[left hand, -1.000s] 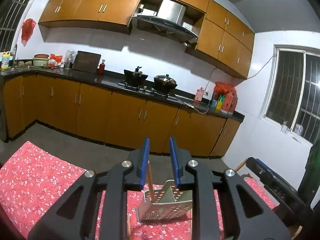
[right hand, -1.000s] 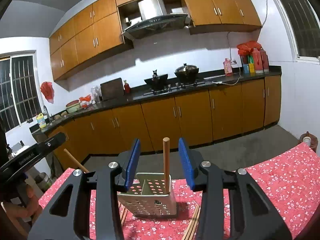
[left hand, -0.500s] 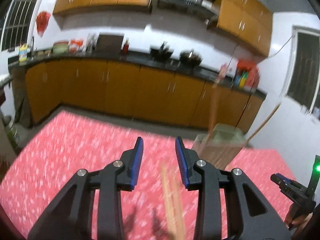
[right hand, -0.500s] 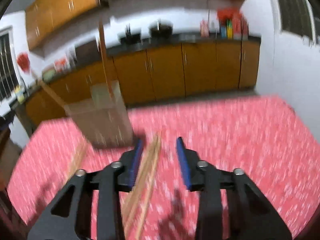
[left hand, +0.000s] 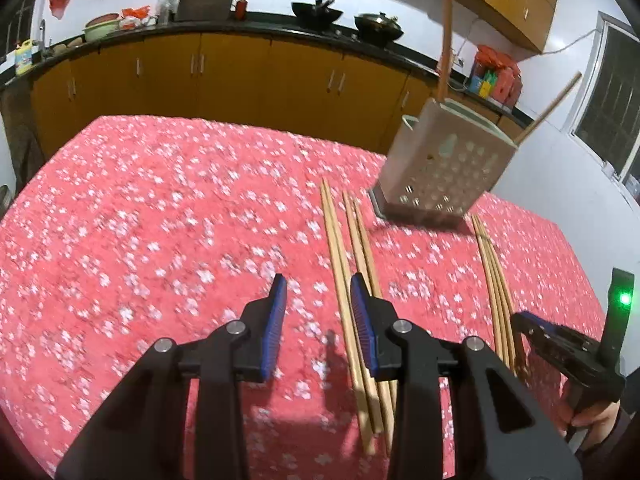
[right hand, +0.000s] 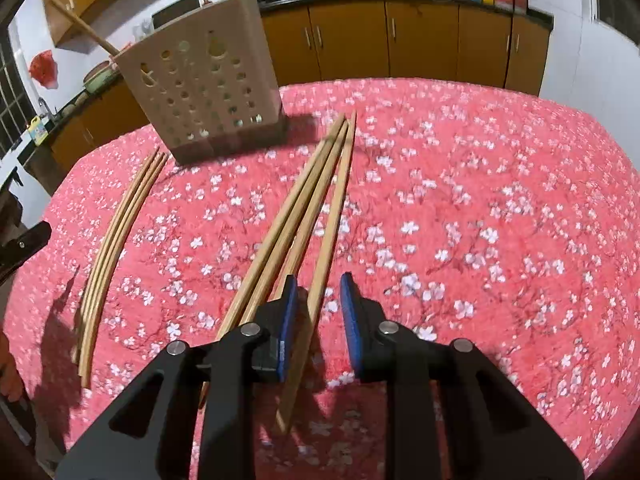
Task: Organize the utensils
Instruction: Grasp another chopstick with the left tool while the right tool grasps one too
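Note:
A perforated beige utensil holder [left hand: 444,172] [right hand: 200,88] stands at the far side of the red floral tablecloth [left hand: 140,220], with two chopsticks sticking out of it. Two bunches of wooden chopsticks lie flat in front of it. My left gripper [left hand: 318,300] hovers open over the left bunch [left hand: 344,264], which runs under its right finger; nothing is gripped. My right gripper [right hand: 318,296] is low over the other bunch [right hand: 304,200]. Its jaws are closing with one chopstick [right hand: 332,220] lying between them beside the left pad, and the pads do not press it.
Kitchen counters with orange cabinets [left hand: 240,68], pots and bottles line the far walls. The right gripper [left hand: 560,344] and a hand show at the left wrist view's right edge. The tablecloth [right hand: 480,200] stretches right of the chopsticks; the left bunch [right hand: 116,240] lies near its left edge.
Both grippers have dropped from above the holder and tilted down over the chopsticks on the cloth. The right jaws have narrowed around one chopstick; the left jaws stand a little wider.

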Action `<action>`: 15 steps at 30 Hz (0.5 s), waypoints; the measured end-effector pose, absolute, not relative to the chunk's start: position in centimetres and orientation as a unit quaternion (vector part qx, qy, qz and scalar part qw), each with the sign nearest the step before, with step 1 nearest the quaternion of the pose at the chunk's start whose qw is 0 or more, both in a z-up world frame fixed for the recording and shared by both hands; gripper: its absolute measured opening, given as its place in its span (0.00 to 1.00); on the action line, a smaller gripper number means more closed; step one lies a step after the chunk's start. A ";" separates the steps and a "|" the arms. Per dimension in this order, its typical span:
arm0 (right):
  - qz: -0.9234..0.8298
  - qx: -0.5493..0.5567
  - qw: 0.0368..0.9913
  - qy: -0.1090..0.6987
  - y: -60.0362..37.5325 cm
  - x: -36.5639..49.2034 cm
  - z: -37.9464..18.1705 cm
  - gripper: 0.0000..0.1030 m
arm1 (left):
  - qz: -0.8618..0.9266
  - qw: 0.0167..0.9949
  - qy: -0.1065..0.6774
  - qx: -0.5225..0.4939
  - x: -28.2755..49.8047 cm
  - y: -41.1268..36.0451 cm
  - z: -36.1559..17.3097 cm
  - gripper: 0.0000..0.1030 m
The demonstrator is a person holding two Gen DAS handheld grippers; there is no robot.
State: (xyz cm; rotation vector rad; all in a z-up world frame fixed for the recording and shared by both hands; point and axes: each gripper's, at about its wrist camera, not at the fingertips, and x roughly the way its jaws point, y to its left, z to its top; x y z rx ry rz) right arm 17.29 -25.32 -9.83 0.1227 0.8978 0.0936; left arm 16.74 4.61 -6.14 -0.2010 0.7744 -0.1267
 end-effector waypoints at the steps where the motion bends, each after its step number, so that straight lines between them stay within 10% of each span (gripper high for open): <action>1: 0.039 0.056 0.899 0.433 -25.4 17.4 -9.8 0.13 | -0.064 0.918 0.379 -0.098 16.7 4.5 -6.3 0.33; 15: -0.015 0.075 0.902 0.425 -29.2 16.5 -9.9 0.07 | -0.091 0.899 0.423 -0.073 16.4 1.7 -8.8 0.25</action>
